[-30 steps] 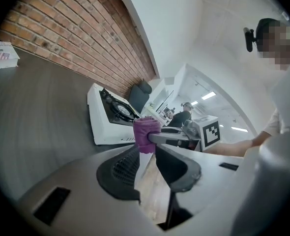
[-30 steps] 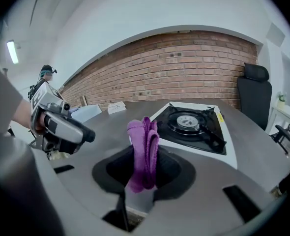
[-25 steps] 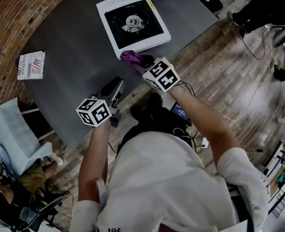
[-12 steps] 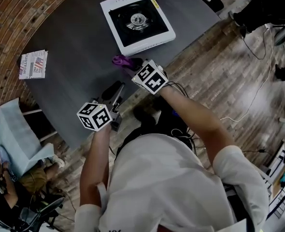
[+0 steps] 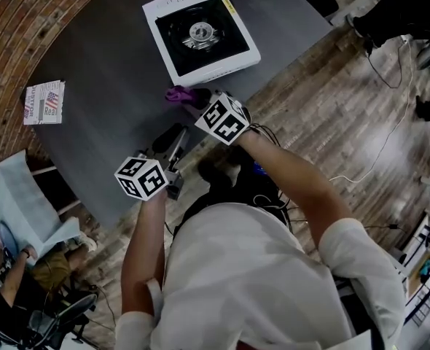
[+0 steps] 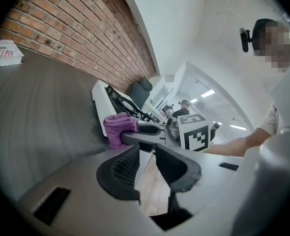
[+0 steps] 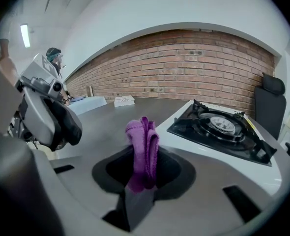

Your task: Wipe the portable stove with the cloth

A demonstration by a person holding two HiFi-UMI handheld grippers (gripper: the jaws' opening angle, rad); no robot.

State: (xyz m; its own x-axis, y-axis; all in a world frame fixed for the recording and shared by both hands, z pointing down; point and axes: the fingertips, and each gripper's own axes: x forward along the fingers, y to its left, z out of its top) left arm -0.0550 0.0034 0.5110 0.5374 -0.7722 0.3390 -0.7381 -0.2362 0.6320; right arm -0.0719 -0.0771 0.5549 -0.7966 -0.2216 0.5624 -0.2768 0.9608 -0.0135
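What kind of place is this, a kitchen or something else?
Probably an office or lab workroom, not a kitchen: the portable stove stands on a grey table beside a brick wall, with cables across the wooden floor.

A printed packet [image 5: 43, 102] in red, white and blue lies near the left edge of the dark grey tabletop [image 5: 113, 71], beside a brick wall [image 5: 11, 20]. A cable [image 5: 390, 133] trails across the wood-plank floor [image 5: 346, 115] beyond the right edge.
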